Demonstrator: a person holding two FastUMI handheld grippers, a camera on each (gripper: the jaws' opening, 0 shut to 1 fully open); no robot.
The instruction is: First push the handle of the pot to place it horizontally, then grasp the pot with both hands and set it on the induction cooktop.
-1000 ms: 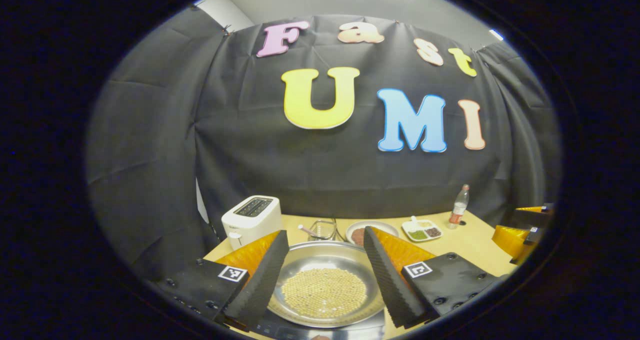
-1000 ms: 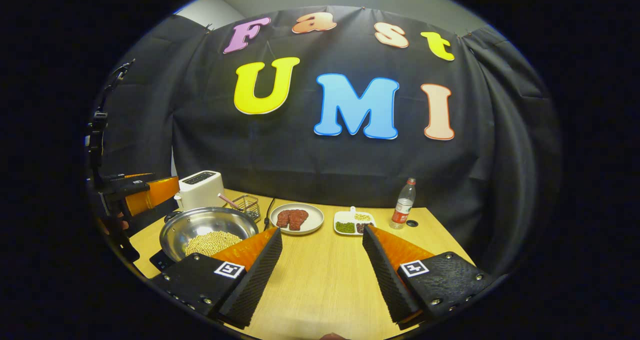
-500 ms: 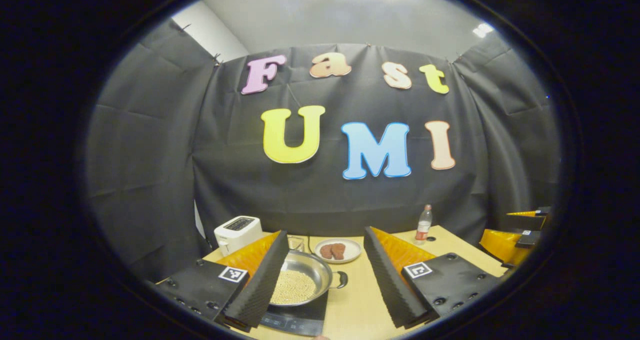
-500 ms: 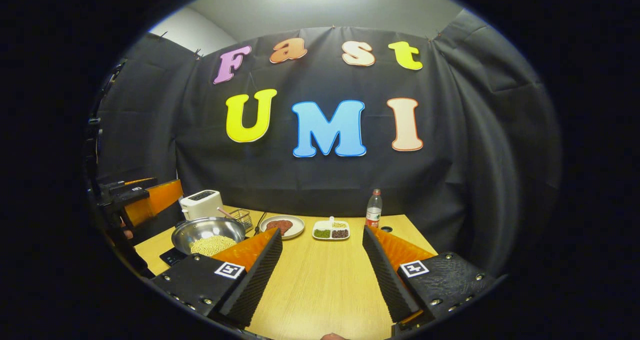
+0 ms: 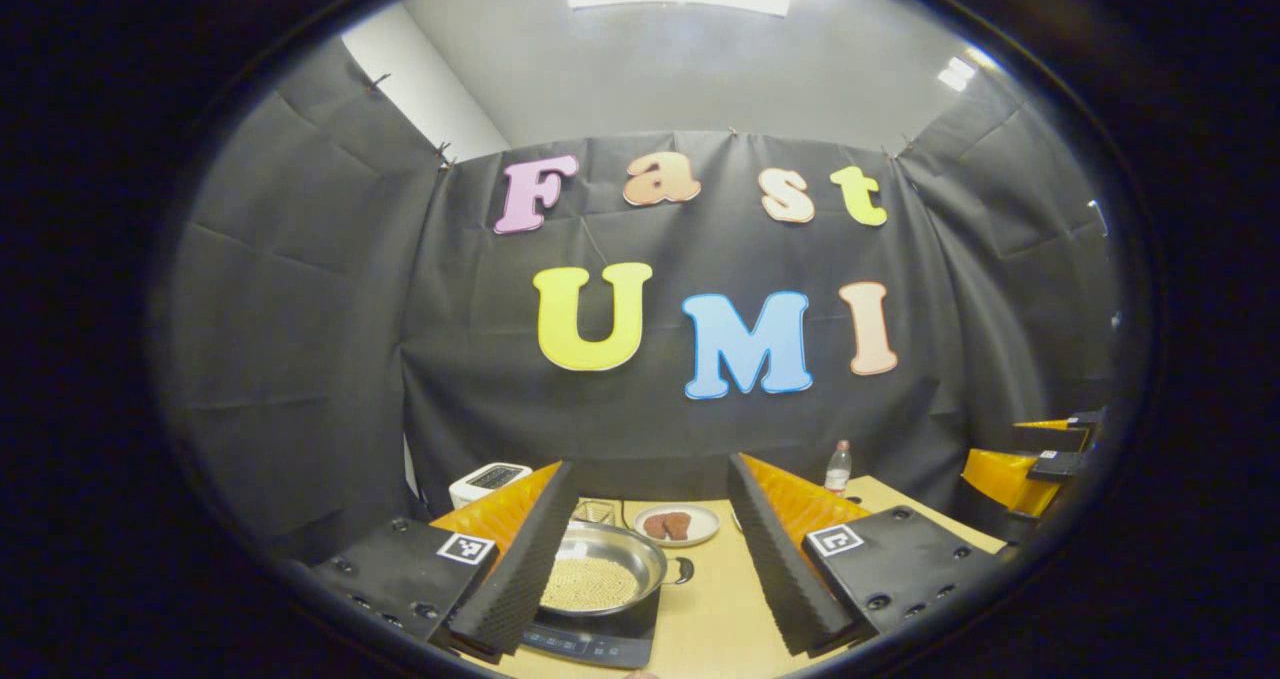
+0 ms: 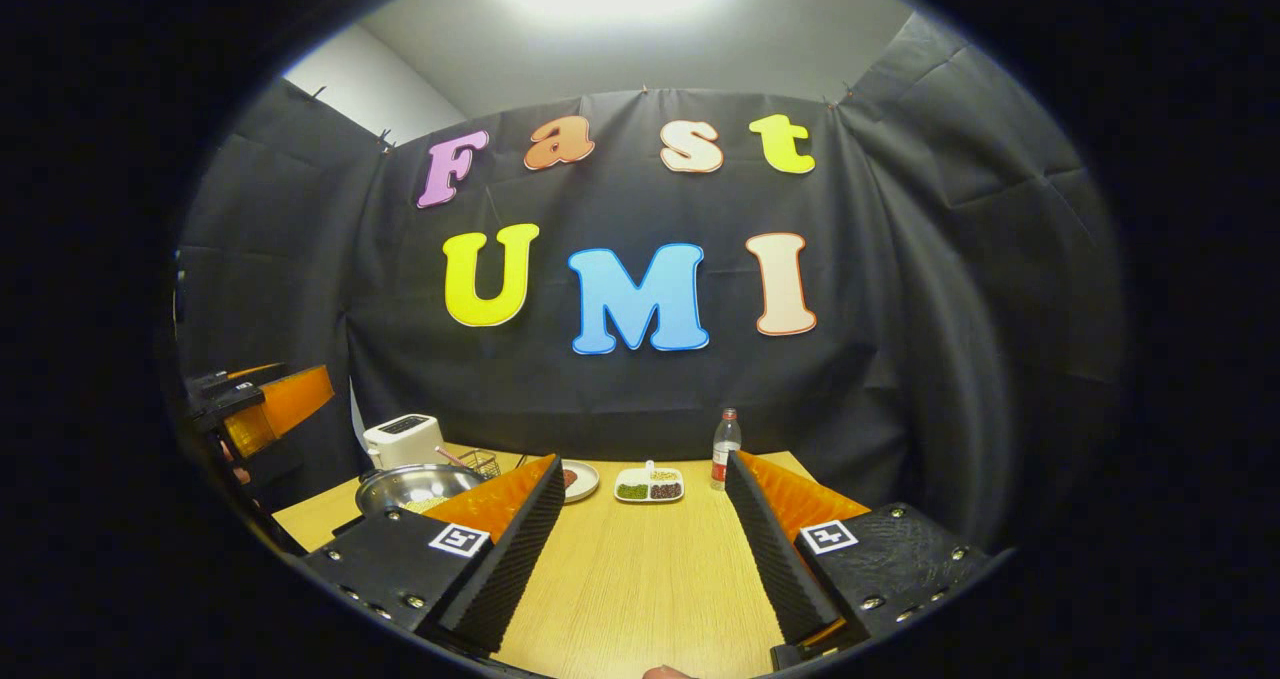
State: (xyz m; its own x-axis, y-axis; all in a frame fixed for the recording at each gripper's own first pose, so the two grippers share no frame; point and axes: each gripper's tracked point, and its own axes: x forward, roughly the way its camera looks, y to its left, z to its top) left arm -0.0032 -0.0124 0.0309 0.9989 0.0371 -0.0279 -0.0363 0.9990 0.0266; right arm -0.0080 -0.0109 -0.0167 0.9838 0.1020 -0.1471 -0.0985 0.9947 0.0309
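A steel pot (image 5: 600, 577) holding yellow beans sits on the black induction cooktop (image 5: 590, 641), with one small side handle (image 5: 682, 569) pointing right. My left gripper (image 5: 650, 461) hangs open well back from and above the pot, nothing between its fingers. In the right gripper view the pot (image 6: 415, 482) lies at the far left of the wooden table (image 6: 640, 579), partly behind a finger. My right gripper (image 6: 641, 456) is open over bare tabletop and holds nothing. The left gripper (image 6: 265, 409) also shows at that view's left edge, and the right gripper (image 5: 1030, 459) at the left gripper view's right edge.
A white toaster (image 6: 403, 439) and a wire basket (image 6: 485, 462) stand behind the pot. A plate of red meat (image 5: 677, 525), a divided dish (image 6: 650, 484) and a plastic bottle (image 6: 725, 447) line the table's back. Black cloth walls close in the booth.
Both grippers have drawn back and risen away from the pot, staying open. The pot stays on the cooktop and now looks smaller and farther off in both views.
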